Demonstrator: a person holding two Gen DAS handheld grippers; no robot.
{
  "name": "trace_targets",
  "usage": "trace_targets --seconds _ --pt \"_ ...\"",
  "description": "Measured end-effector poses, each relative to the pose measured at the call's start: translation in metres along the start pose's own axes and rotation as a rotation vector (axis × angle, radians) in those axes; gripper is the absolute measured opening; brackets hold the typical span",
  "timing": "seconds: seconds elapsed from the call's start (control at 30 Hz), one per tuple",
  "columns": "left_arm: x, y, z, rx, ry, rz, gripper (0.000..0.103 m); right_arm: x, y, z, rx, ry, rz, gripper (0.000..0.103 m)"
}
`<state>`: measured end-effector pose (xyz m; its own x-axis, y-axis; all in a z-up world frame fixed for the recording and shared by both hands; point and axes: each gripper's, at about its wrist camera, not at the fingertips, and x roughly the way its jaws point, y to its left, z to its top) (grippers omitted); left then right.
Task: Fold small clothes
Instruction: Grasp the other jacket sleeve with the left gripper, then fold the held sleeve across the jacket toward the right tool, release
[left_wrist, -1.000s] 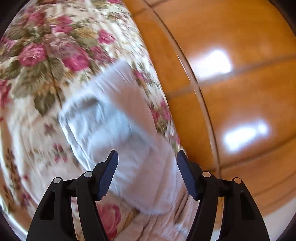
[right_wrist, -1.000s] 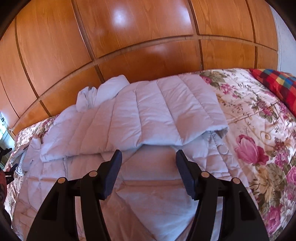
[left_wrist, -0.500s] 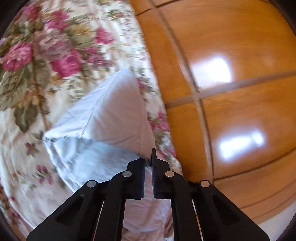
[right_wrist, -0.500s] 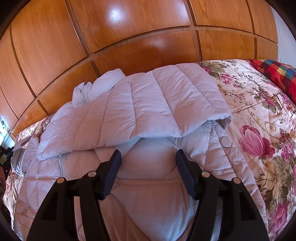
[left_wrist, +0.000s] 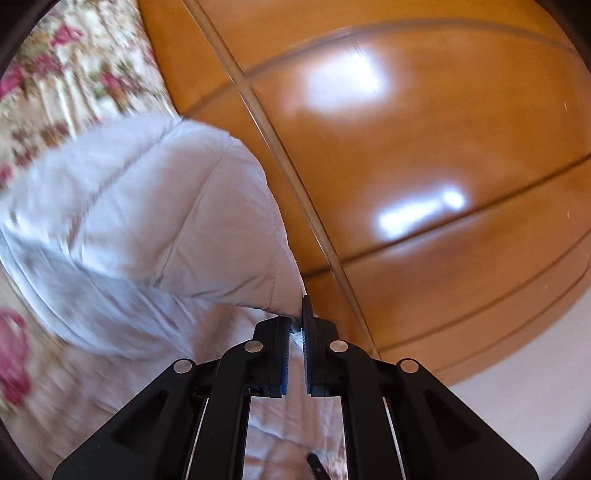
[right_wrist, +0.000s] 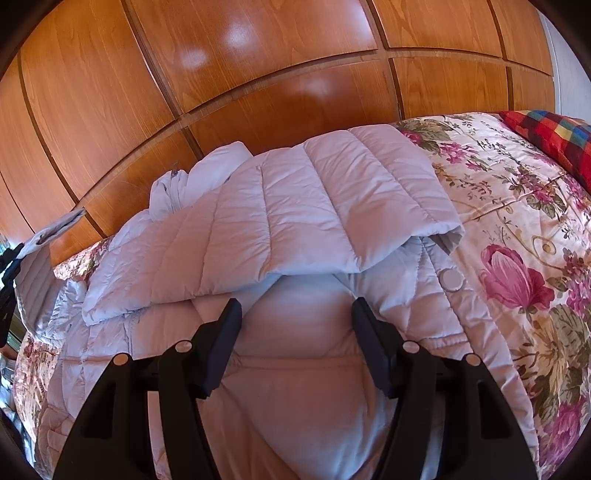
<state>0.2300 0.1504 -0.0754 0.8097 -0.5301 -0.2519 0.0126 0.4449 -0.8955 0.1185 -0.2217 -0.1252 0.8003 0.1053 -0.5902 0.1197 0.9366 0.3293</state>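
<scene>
A puffy white jacket (right_wrist: 295, 221) lies on a bed with a flowery cover (right_wrist: 517, 221). One sleeve (right_wrist: 277, 218) is folded flat across the jacket's body.

The left gripper (left_wrist: 296, 325) is squeezed tight on the edge of the other sleeve (left_wrist: 166, 221) and holds it up off the bed. This view is blurry, so it may be the cuff end that is pinched. The lifted sleeve hides much of the cover behind it.

The right gripper (right_wrist: 295, 317) is wide open and holds nothing. It hangs just over the jacket's body, below the folded sleeve.

A shiny wooden wall (right_wrist: 258, 92) stands right behind the bed. A red checked pillow (right_wrist: 550, 136) sits at the far right. A round snap button (right_wrist: 451, 278) shows on the jacket's edge.
</scene>
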Motion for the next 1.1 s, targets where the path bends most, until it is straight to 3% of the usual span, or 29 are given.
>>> trace_targets --seconds 0.2,0.3,0.37,0.5,0.57,0.67,0.7,0.73,0.77,0.83,0.93,1.0,1.07,1.1 --pt "0.04 -0.025 -0.048 0.057 0.115 -0.037 0.005 -0.004 -0.003 0.0 0.013 -0.015 0.018 0.062" --pt "0.065 -0.027 -0.076 0.05 0.188 -0.047 0.005 -0.019 -0.005 0.002 0.034 -0.056 0.072 0.062" --pt "0.078 -0.026 -0.091 0.039 0.227 -0.042 0.005 -0.031 -0.001 0.008 0.048 -0.064 0.153 0.062" --pt "0.095 -0.024 -0.114 0.022 0.276 -0.057 0.005 -0.03 0.016 0.026 0.131 0.031 0.419 0.063" --pt "0.1 -0.026 -0.123 0.024 0.289 -0.068 0.005 -0.017 0.028 0.036 0.202 0.111 0.557 0.079" --pt "0.106 -0.026 -0.126 0.022 0.295 -0.08 0.005 0.011 0.037 0.041 0.329 0.208 0.627 0.079" --pt "0.103 -0.028 -0.126 0.024 0.286 -0.091 0.005 0.019 0.039 0.042 0.354 0.236 0.631 0.075" --pt "0.103 -0.028 -0.126 0.023 0.286 -0.093 0.005 0.03 0.041 0.04 0.399 0.271 0.626 0.06" --pt "0.103 -0.028 -0.128 0.02 0.288 -0.098 0.005 0.038 0.041 0.039 0.443 0.287 0.631 0.037" --pt "0.106 -0.026 -0.124 0.022 0.291 -0.097 0.005 0.054 0.043 0.036 0.512 0.314 0.653 0.009" --pt "0.102 -0.024 -0.128 0.055 0.306 -0.063 0.005 0.054 0.046 0.044 0.488 0.287 0.627 0.006" --pt "0.097 -0.021 -0.128 0.102 0.312 -0.016 0.014 0.041 0.045 0.062 0.398 0.215 0.574 0.005" --pt "0.089 -0.014 -0.125 0.128 0.305 -0.003 0.033 0.029 0.04 0.077 0.334 0.155 0.529 0.005" --pt "0.083 -0.01 -0.123 0.14 0.289 0.016 0.036 0.023 0.038 0.084 0.305 0.129 0.506 0.005"
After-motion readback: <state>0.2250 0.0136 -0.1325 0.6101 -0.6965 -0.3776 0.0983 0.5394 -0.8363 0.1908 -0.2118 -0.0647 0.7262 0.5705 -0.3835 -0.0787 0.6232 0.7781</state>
